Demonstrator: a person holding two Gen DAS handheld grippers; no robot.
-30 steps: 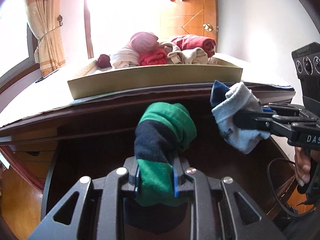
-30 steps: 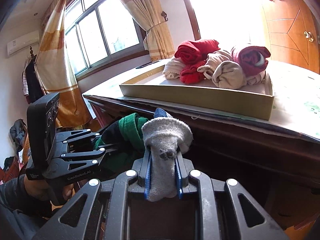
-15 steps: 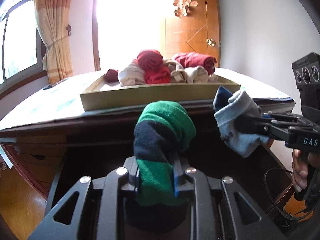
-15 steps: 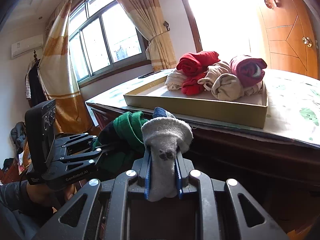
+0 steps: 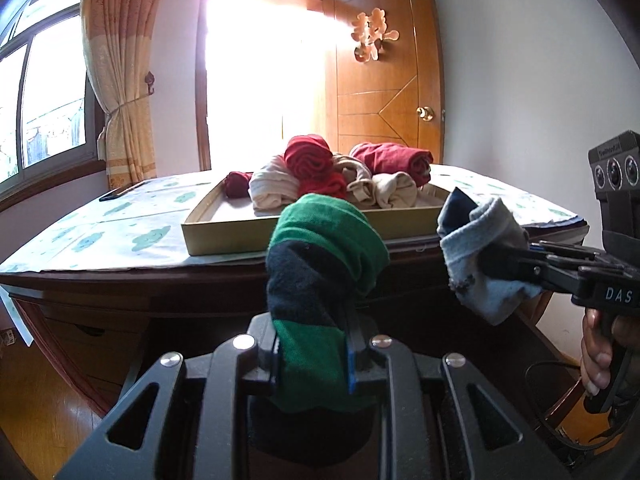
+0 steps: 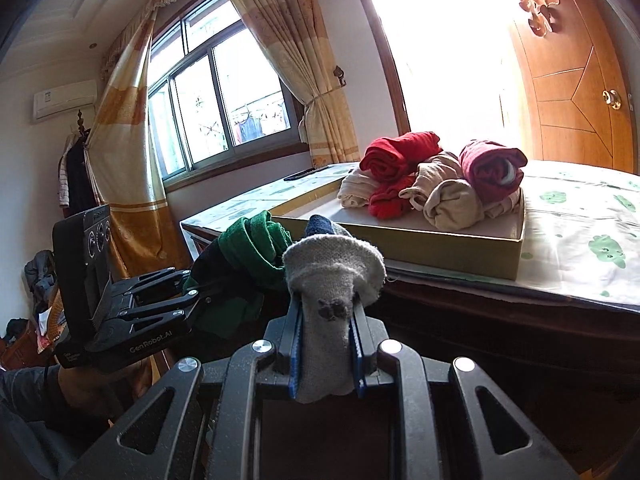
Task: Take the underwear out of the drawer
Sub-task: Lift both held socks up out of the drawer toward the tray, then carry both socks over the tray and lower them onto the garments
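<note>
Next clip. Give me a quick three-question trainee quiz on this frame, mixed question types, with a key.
1. True or false: the left gripper is empty.
2. What does the right gripper hold? A) red roll B) grey roll C) nothing
3. Fill in: the red and beige rolled garments sit in a shallow ____ on the tabletop.

Key:
1. False; it is shut on the green and navy roll.
2. B, the grey roll.
3. Tray; the cardboard tray.
</note>
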